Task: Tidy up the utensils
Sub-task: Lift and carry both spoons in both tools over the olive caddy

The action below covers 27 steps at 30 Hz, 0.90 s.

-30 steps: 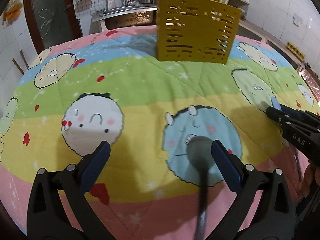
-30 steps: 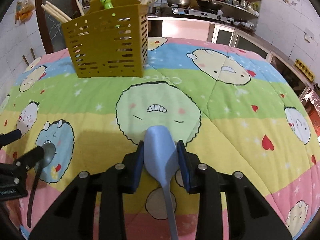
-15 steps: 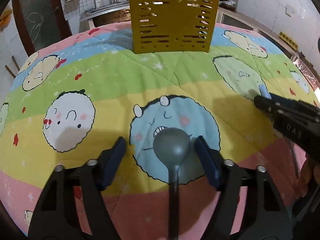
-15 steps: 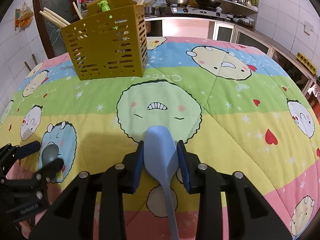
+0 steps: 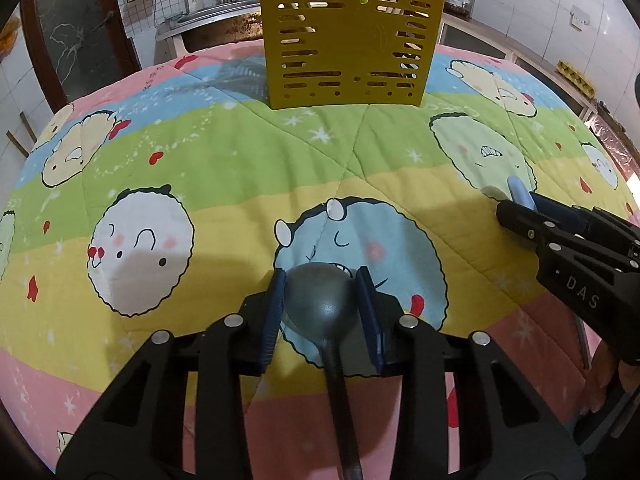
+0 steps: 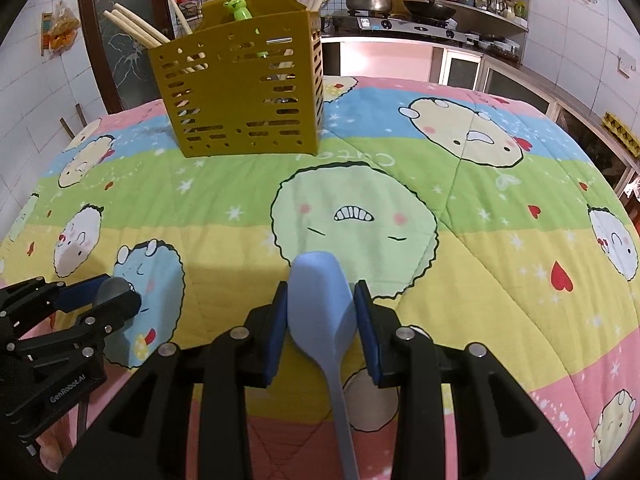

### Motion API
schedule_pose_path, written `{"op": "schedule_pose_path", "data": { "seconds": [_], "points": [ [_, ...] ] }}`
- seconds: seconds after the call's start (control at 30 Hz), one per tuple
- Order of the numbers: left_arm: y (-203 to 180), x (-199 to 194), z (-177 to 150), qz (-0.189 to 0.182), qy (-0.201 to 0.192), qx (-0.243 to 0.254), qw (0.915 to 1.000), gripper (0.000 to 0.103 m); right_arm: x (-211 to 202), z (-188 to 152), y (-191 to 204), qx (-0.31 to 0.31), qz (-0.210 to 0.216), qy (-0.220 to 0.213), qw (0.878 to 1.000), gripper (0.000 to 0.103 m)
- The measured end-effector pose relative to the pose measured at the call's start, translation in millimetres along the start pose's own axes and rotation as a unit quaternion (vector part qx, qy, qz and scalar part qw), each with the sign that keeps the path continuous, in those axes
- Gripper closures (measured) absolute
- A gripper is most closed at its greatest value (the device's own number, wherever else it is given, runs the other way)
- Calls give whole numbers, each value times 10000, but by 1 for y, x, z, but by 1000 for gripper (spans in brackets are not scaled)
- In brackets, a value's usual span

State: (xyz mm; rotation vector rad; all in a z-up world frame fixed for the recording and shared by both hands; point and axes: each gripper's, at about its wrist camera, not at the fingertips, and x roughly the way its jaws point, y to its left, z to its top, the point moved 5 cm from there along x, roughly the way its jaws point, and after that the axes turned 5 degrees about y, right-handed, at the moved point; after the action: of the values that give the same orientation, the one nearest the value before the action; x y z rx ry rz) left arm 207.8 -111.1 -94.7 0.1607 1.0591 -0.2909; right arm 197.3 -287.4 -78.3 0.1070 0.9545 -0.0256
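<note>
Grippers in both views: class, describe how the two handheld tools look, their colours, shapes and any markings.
Both the left gripper and right gripper are black angular frames with silver rivets and flat blue fingers. White lettering marks their sides: "DAS" on the right, "GenRobot.AI" on the left. No cables or sleeves show.

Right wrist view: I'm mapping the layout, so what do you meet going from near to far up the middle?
right gripper shut on the blue spoon → green face print → yellow utensil basket
</note>
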Motion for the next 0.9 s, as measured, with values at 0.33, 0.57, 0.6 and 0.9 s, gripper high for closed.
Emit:
{"op": "schedule_pose_path", "data": {
  "seconds": [0.33, 0.57, 0.6, 0.9],
  "points": [
    [14, -13, 8, -99, -281, -246, 9993, 69, -17, 4, 0, 154, 238, -285, 9992, 70],
    [22, -43, 21, -131, -764, -287, 9966, 69, -41, 10, 5, 213, 377, -654, 9969, 70],
    [23, -47, 24, -124, -824, -286, 9961, 69, -43, 12, 5, 233, 387, -670, 9967, 70],
    [26, -68, 35, -206, -1202, -244, 9922, 69, -56, 19, -4, 423, 313, -771, 9956, 70]
  ]
}}
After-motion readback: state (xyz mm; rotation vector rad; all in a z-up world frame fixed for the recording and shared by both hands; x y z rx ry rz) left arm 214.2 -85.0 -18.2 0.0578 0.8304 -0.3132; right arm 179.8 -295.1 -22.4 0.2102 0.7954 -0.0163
